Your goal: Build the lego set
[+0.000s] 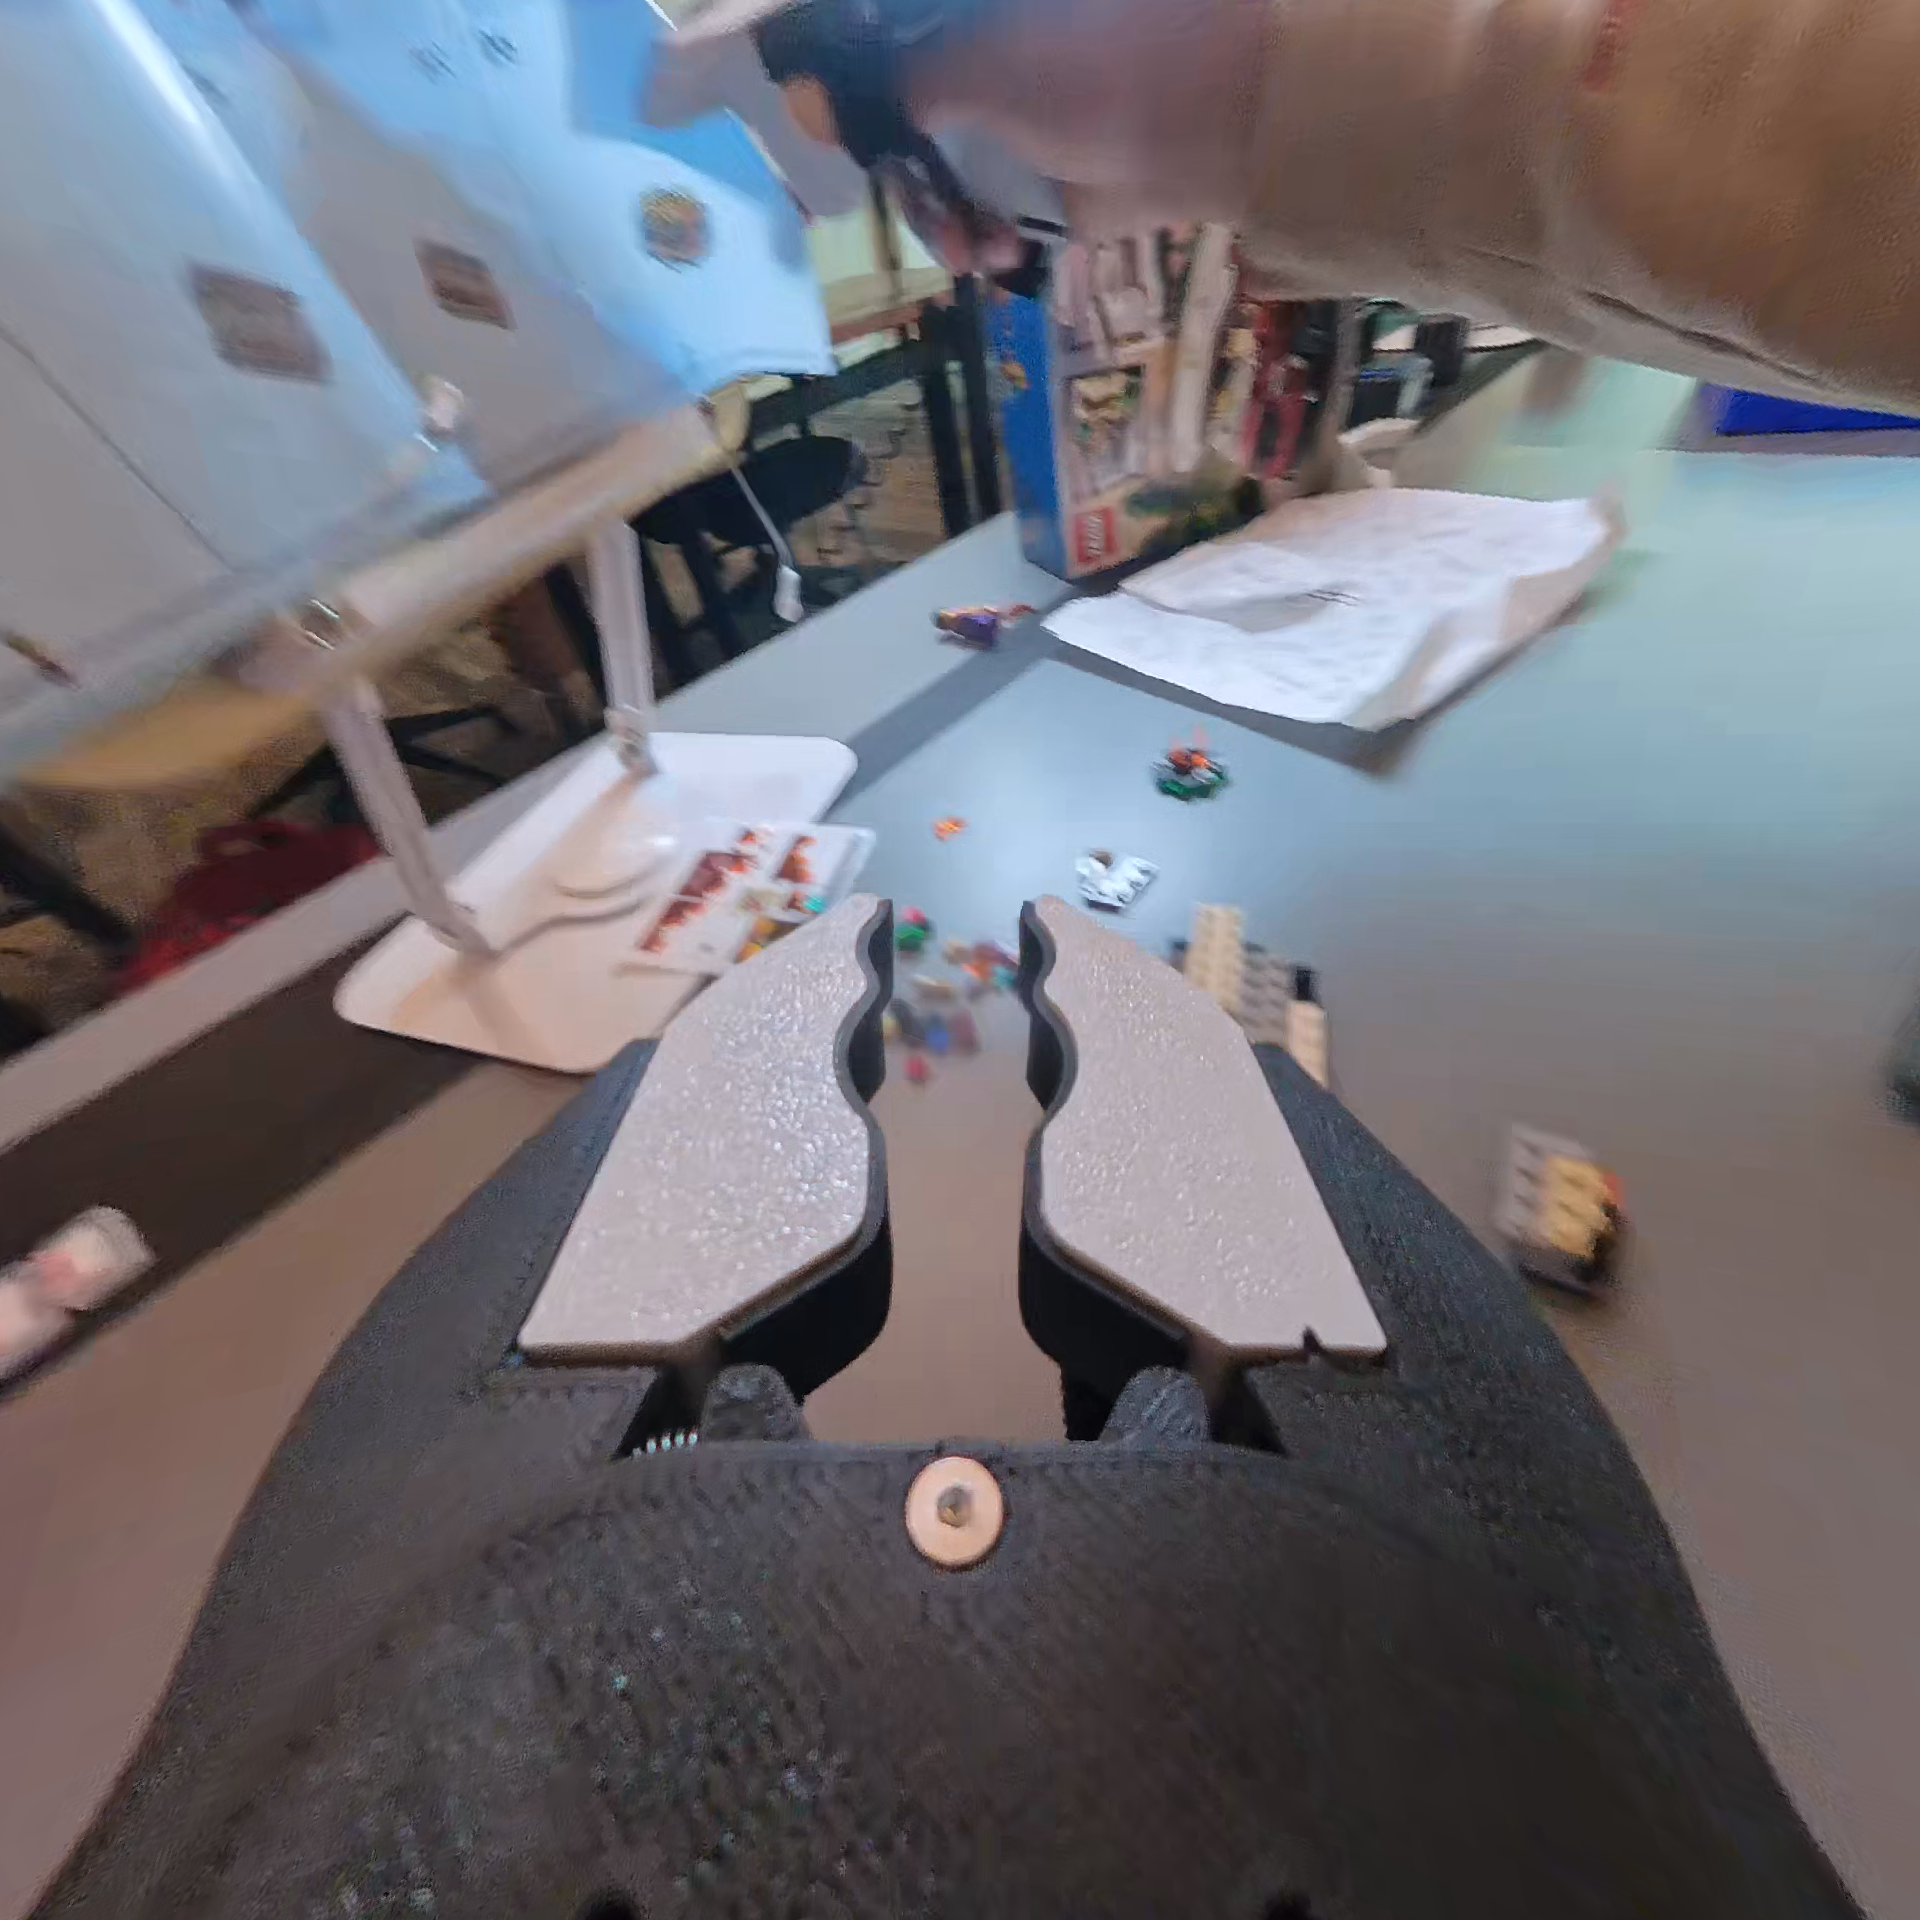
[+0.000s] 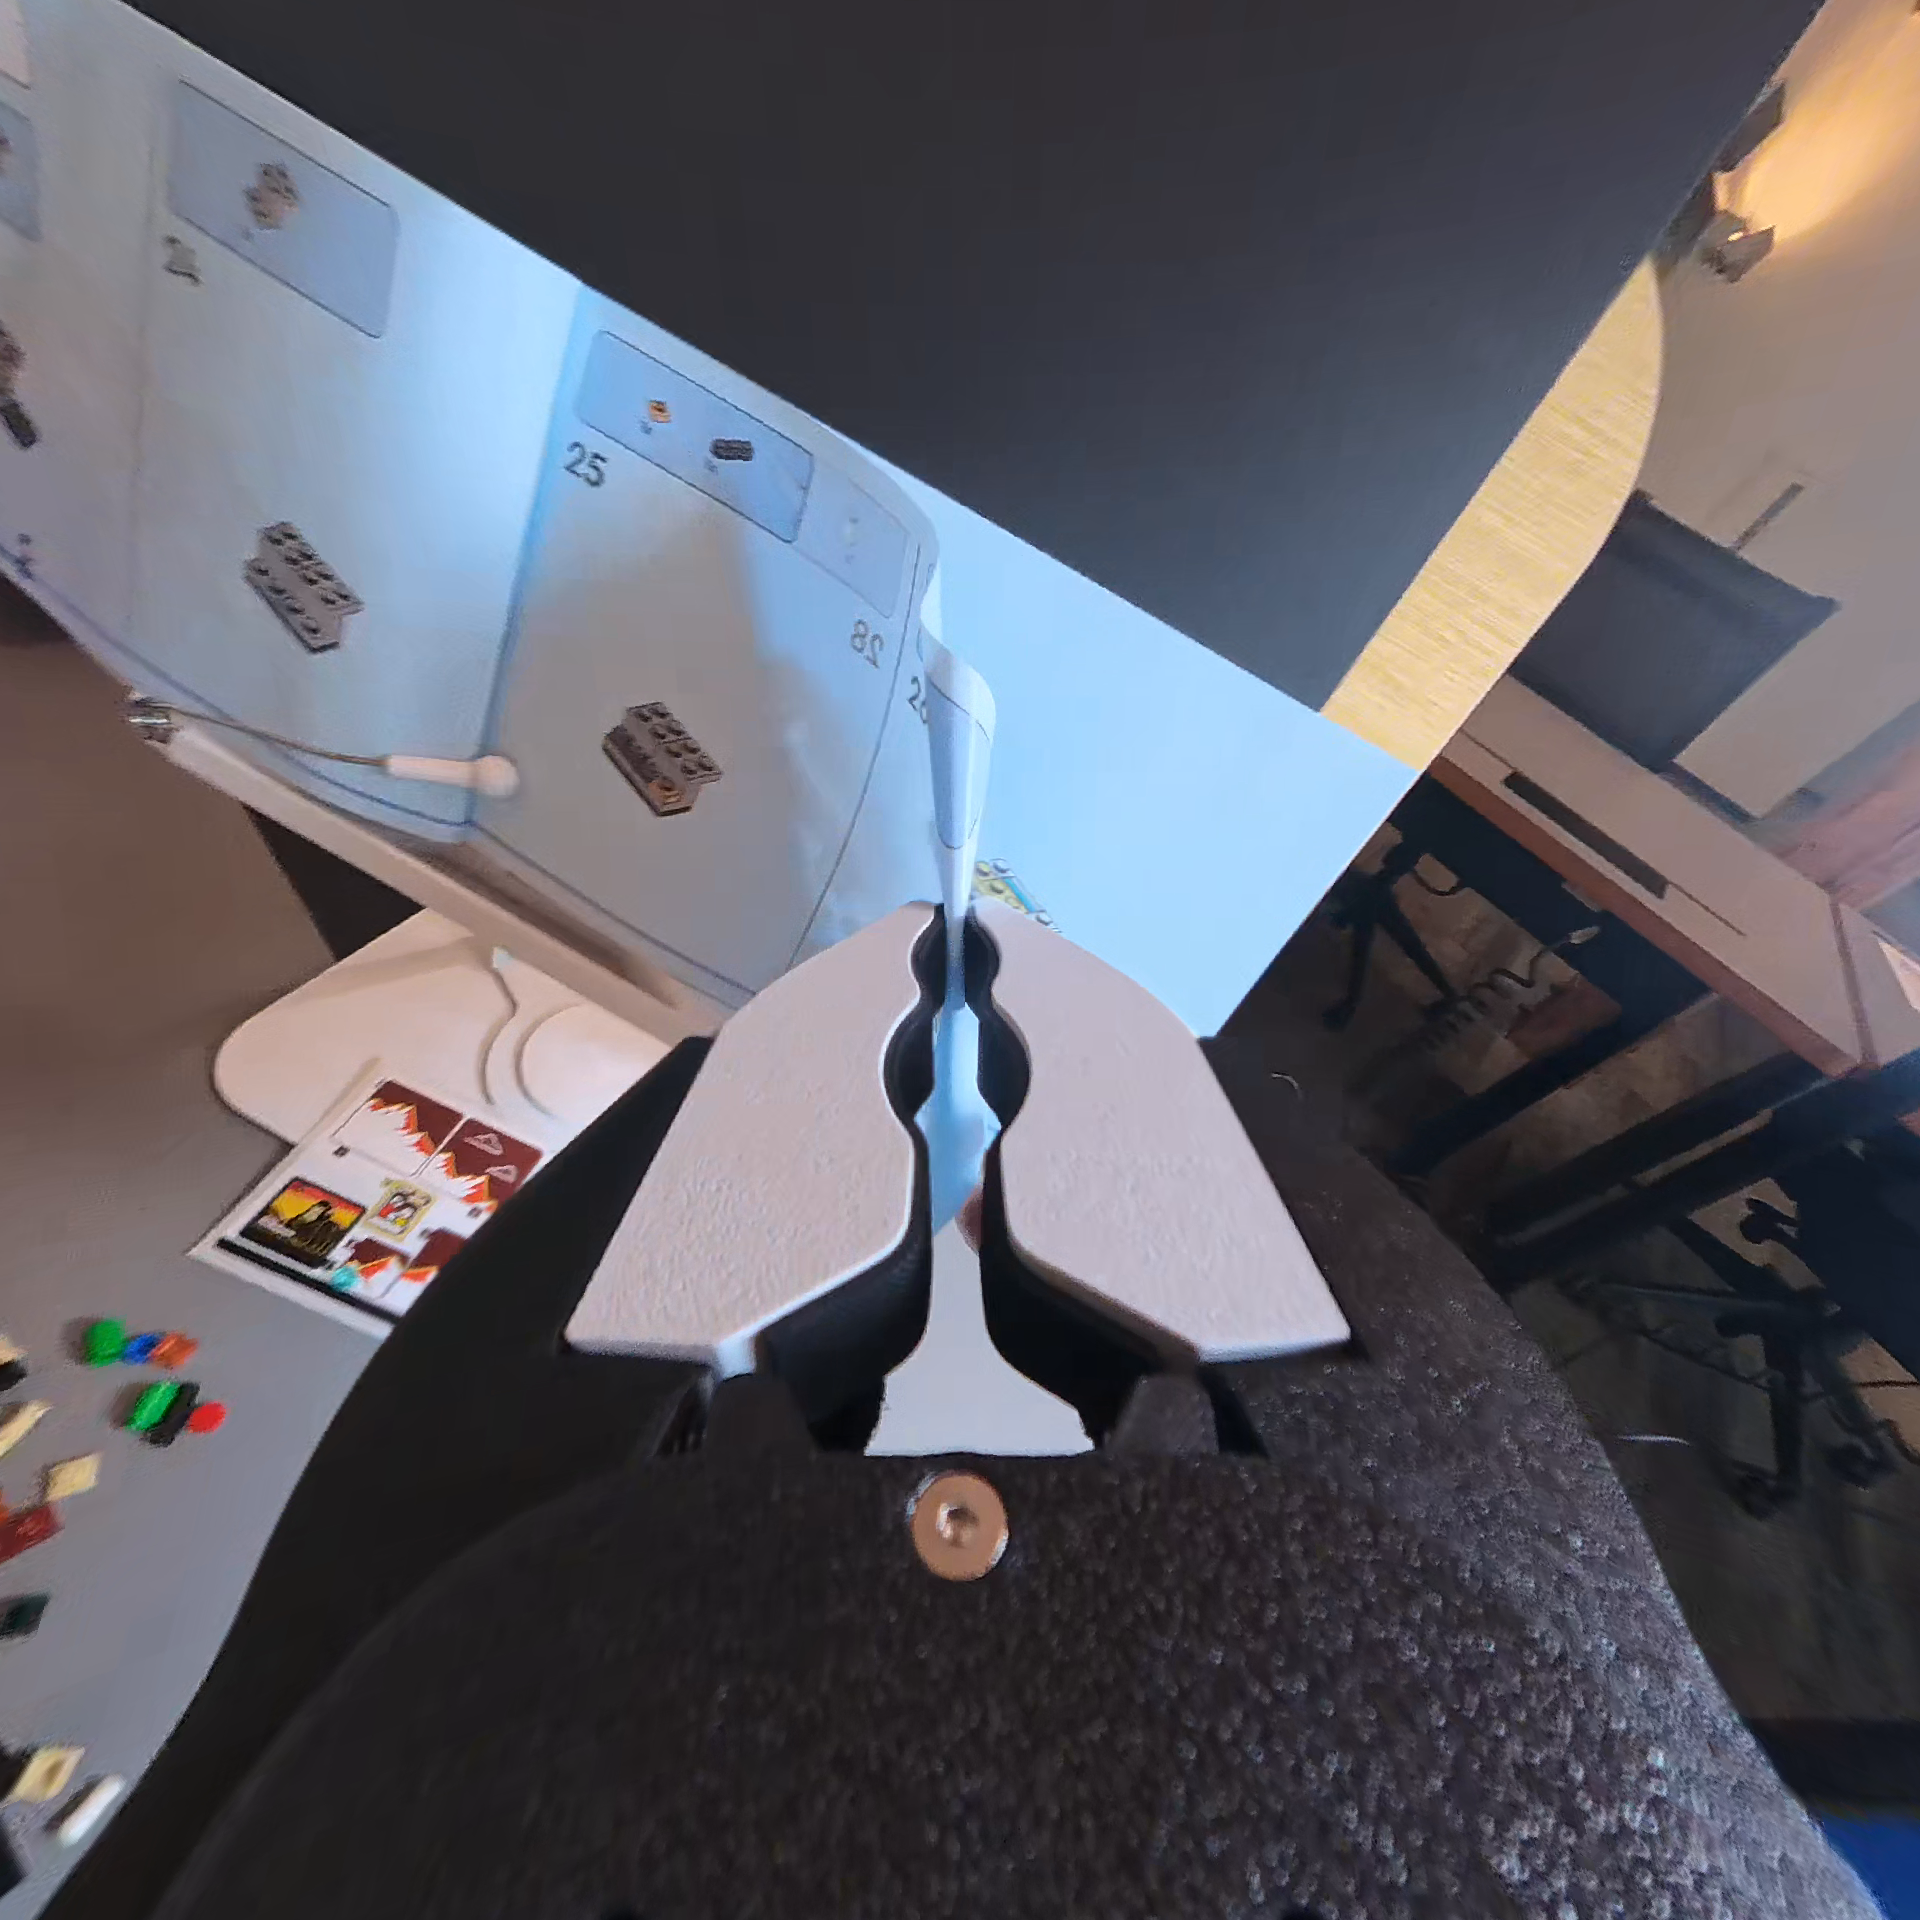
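My right gripper [image 2: 958, 920] is shut on a page [image 2: 961, 769] of the pale blue instruction booklet [image 2: 644, 644], which rests open on a white stand [image 2: 343, 1029]. The pinched page edge stands up, curled, between the pads. My left gripper [image 1: 956, 920] is open with nothing between its pads, held above the grey table [image 1: 1455, 935] over a scatter of small coloured bricks [image 1: 940, 992]. The booklet [image 1: 312, 260] and stand [image 1: 582, 914] also show in the left wrist view, with a person's arm [image 1: 1455, 156] reaching toward the booklet.
A sticker sheet [image 1: 748, 904] [image 2: 384, 1205] lies by the stand's base. Tan brick assemblies [image 1: 1257, 977] [image 1: 1558, 1210], a small green and orange build [image 1: 1190, 774], a paper bag [image 1: 1340, 613] and the set's box [image 1: 1091, 416] are on the table. Loose bricks [image 2: 145, 1382] lie left. My right fingertips sit around 30 cm from my left ones.
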Demonstrator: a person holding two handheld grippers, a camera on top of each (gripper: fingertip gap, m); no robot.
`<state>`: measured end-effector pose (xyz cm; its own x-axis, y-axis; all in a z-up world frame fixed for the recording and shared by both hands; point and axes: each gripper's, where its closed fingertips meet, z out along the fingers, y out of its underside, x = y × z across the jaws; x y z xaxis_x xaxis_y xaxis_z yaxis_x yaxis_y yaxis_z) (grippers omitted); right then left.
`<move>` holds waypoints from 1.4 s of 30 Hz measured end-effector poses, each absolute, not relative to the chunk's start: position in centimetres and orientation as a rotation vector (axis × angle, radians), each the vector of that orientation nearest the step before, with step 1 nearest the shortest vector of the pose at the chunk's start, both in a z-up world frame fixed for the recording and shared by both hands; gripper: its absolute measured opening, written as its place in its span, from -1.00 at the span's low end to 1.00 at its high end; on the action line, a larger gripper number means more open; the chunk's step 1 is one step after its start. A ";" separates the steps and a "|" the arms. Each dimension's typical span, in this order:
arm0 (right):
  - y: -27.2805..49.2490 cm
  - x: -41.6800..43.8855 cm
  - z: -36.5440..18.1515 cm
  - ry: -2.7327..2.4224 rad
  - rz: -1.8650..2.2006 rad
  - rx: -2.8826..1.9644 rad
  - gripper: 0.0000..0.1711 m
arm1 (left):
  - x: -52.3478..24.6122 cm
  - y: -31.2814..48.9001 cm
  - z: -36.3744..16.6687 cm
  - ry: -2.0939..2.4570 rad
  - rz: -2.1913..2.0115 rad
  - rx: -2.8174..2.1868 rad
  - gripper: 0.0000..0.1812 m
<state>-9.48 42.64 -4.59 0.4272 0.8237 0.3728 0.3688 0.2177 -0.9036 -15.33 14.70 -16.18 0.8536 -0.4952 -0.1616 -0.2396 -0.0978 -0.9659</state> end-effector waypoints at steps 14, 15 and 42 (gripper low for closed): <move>35.9 -9.1 -4.4 -1.310 0.645 -1.426 -1.00 | -21.9 33.5 -11.4 0.700 0.477 -1.866 -0.97; 35.4 -9.2 -4.3 -1.315 0.662 -1.416 -1.00 | -21.9 33.5 -11.3 0.726 0.489 -1.844 -0.97; 31.9 -17.8 2.1 -1.093 1.099 -1.415 -1.00 | -24.9 31.8 -8.8 0.130 -0.418 -1.535 -0.98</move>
<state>-17.83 31.86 2.07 0.1802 0.9803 -0.0812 0.0757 -0.0961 -0.9925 -24.92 31.81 -8.85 0.9230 -0.3417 0.1770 0.1816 -0.0187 -0.9832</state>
